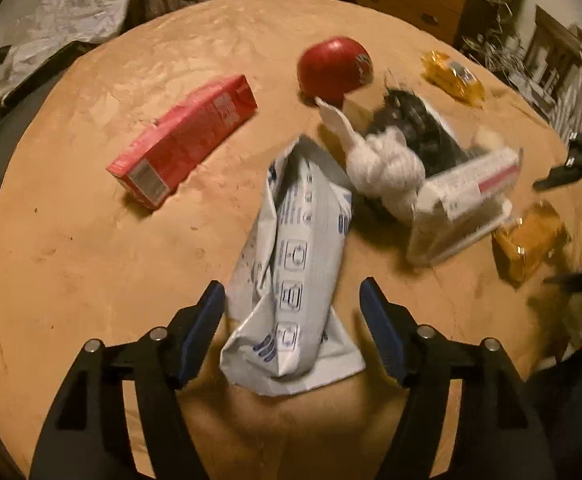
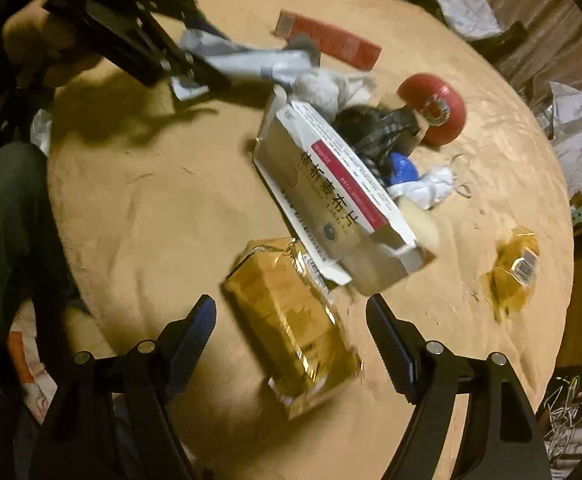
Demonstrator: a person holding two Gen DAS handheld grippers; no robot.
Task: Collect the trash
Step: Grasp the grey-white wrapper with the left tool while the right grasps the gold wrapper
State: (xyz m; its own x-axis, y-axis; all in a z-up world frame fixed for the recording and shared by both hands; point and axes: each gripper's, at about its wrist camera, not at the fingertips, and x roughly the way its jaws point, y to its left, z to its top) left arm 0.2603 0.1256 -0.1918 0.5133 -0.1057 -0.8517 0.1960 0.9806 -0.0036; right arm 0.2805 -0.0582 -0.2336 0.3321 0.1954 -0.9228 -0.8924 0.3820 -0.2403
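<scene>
Left tongs (image 1: 293,328) spread around a white bag (image 1: 291,280) on the round table (image 1: 91,260); right tongs (image 2: 291,338) spread around a yellow wrapper (image 2: 291,328). Beyond lie a white box (image 2: 331,200), red carton (image 1: 187,136), red ball (image 1: 333,66), and second yellow wrapper (image 2: 515,272).
</scene>
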